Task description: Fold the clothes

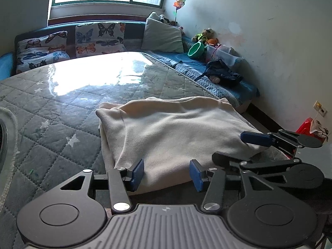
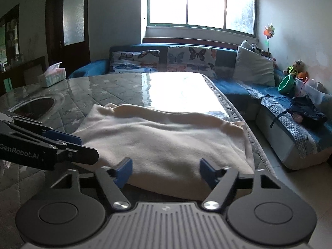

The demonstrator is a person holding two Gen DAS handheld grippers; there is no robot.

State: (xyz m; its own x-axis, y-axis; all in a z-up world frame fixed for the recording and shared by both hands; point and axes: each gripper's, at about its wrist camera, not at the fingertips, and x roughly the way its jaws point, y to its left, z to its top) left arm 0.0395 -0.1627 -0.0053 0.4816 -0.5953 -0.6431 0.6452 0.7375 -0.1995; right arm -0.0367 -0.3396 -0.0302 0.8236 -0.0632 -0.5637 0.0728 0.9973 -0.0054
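Note:
A cream fleece garment (image 1: 172, 132) lies folded on the quilted grey table cover (image 1: 51, 124); it also shows in the right wrist view (image 2: 161, 139). My left gripper (image 1: 167, 174) is open at the garment's near edge, its blue pads on either side of the cloth without holding it. My right gripper (image 2: 165, 173) is open at the same near edge, further right. Each gripper shows in the other's view: the right one (image 1: 244, 145) at the garment's right corner, the left one (image 2: 83, 147) at its left side.
A sofa (image 2: 276, 112) with butterfly cushions (image 2: 191, 60) runs behind and right of the table, holding a dark garment (image 1: 224, 72), a green bowl (image 1: 196, 49) and toys. A tissue box (image 2: 53, 76) and a round recess (image 2: 39, 105) are at the table's left.

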